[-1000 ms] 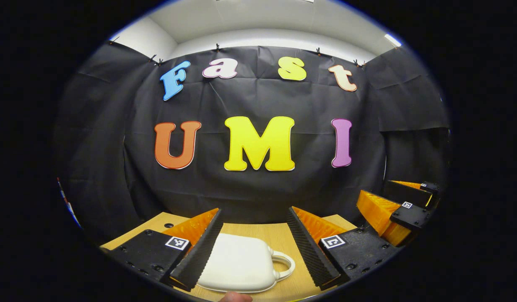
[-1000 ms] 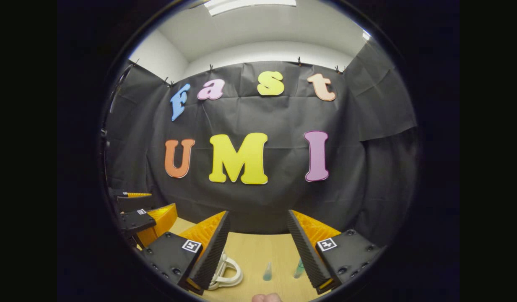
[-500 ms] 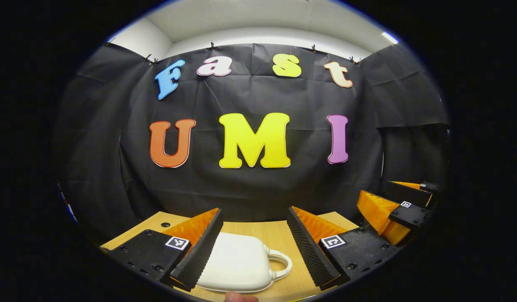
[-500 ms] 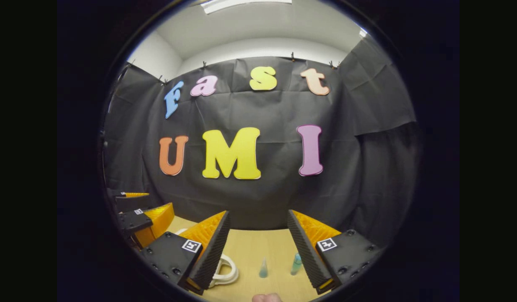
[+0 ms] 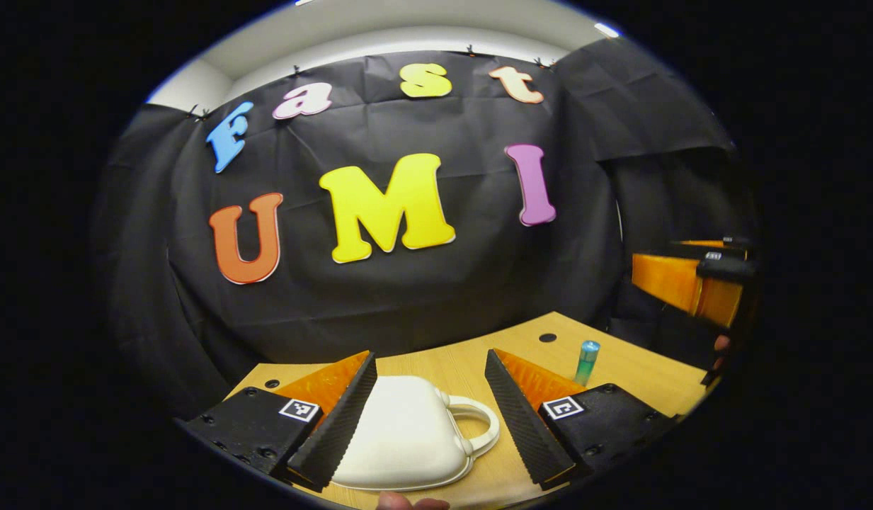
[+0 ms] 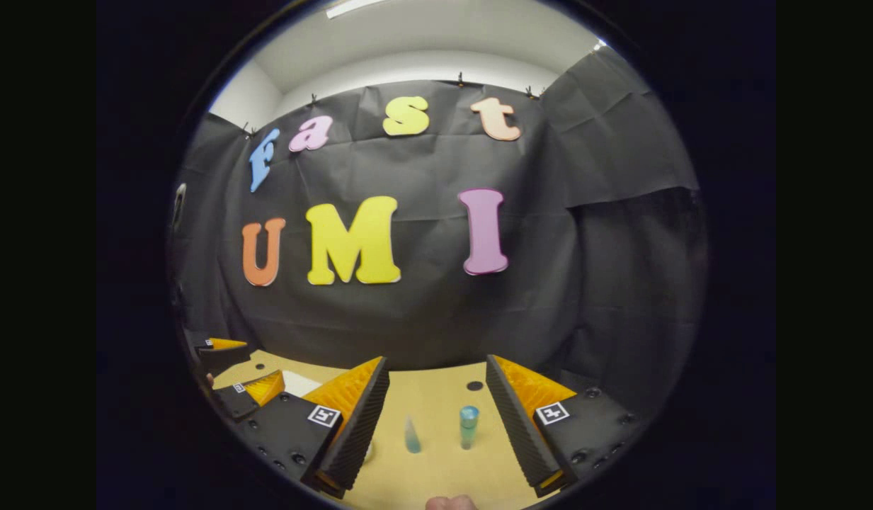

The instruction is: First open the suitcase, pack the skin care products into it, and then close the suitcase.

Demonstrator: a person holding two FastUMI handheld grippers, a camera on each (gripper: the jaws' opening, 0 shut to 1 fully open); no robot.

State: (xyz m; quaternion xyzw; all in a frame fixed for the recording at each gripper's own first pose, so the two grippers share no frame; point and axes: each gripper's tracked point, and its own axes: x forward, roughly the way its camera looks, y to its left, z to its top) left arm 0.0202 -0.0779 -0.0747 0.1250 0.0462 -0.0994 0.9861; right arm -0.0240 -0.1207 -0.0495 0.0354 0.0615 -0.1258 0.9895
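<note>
Suitcase [image 5: 401, 432] lies closed between the left tongs [image 5: 429, 418] — both tongs [image 6: 436, 418] gape wide, holding nothing.

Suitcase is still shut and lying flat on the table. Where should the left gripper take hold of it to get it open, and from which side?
Likely the looped handle on the white suitcase. The shell is broad and smooth, wider than the open left gripper that hangs over it, while the handle is a thin arch standing clear on the case's right. Come down from above, one finger through the loop. The seam is hard to make out.

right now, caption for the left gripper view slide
Open left gripper poised over closed white hard-shell suitcase on wooden table.
</note>
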